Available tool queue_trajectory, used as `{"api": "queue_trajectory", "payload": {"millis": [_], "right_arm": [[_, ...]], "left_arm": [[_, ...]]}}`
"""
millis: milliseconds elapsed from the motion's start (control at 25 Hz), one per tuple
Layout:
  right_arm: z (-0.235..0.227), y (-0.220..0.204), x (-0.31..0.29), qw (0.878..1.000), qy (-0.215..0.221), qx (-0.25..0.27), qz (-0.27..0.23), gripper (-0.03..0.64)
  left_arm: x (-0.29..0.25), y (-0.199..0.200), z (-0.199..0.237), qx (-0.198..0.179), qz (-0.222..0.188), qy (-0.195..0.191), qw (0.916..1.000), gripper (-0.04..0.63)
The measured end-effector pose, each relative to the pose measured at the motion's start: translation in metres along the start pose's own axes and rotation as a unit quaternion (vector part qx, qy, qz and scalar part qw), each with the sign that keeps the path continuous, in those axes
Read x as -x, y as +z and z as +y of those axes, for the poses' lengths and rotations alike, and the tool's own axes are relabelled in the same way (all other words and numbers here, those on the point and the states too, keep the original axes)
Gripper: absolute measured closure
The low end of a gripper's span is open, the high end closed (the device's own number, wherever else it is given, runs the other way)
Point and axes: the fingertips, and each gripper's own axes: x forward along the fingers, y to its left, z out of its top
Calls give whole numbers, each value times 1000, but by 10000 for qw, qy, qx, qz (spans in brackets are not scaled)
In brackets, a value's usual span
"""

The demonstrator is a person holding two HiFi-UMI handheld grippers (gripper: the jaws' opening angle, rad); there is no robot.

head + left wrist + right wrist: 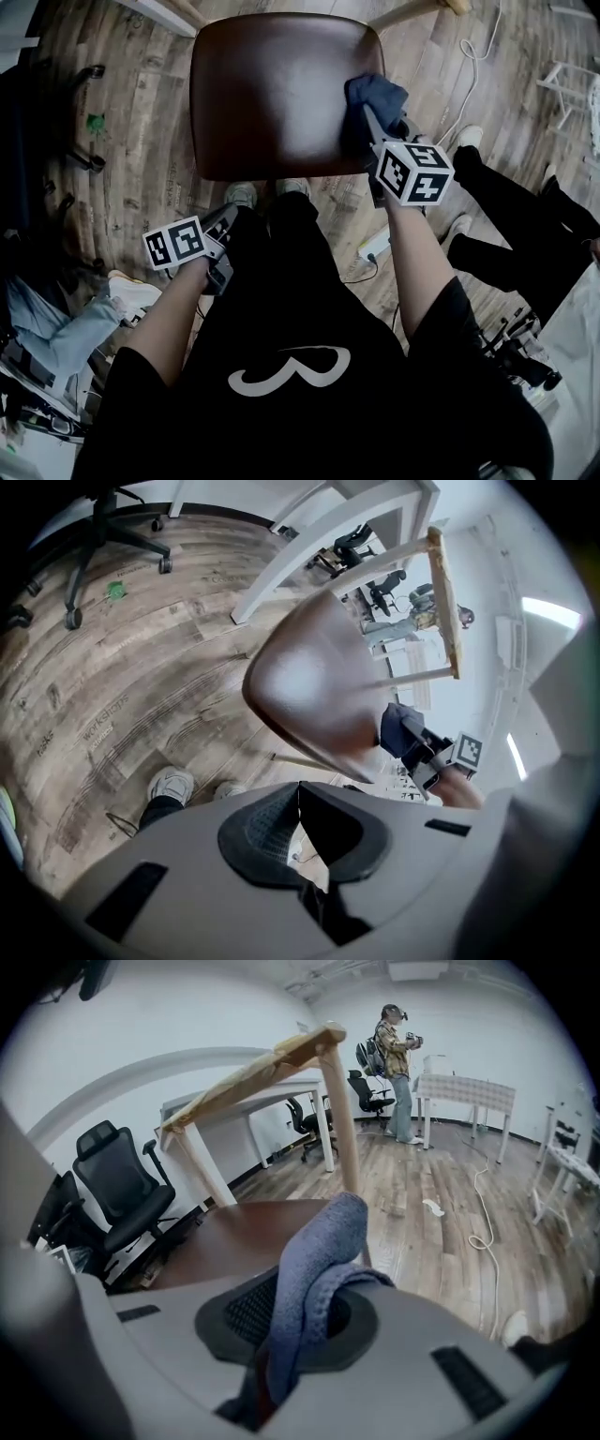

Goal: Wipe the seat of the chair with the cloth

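Cloth [373, 98] in play: a dark blue wad bunched at the right edge of the seat [272, 94], about halfway along it, with part of it spilling out past the rim. The right gripper [368, 120] owns it. In the right gripper view the jaws are clamped on a thick fold that rises between the pads and flops forward over them. Whether the wad presses on the surface or only skims it is hard to call, though it looks to be touching at the rim.

Now the line-up that matters. The glossy brown seat spreads away to the left of those jaws, so nearly all the surface to be wiped lies on that side. By my reading the wipe wants a sweep leftward toward the left edge, with more passes for the near and far strips. From this spot, most of the job looks undone.

The left gripper [223, 225] is off the seat altogether, below the near edge by the person's leg. Its jaws are together on nothing, and a sliver of floor [112, 696] shows past the tips. The right hand is plainly the nearer one, and the one working.

Around the chair: shoes [242, 194] tucked at the near edge, and a white power strip [375, 246] on the boards beyond the near right corner.
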Motion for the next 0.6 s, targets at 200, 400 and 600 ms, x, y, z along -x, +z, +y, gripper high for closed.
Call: {"api": "queue_trajectory", "payload": {"millis": [200,400,600], "right_arm": [[77,7,-8,9989,442,78,-122,568],[171,0,-25,9934,1125,233,0,567],[258,-13,-46,9836,1762,295,230,567]], "left_arm": [[25,8,24,39,-104,-32,9999,580],[56,14,57,165,-237,12,9996,580],[83,20,91,327,-394,44,9987,580]]}}
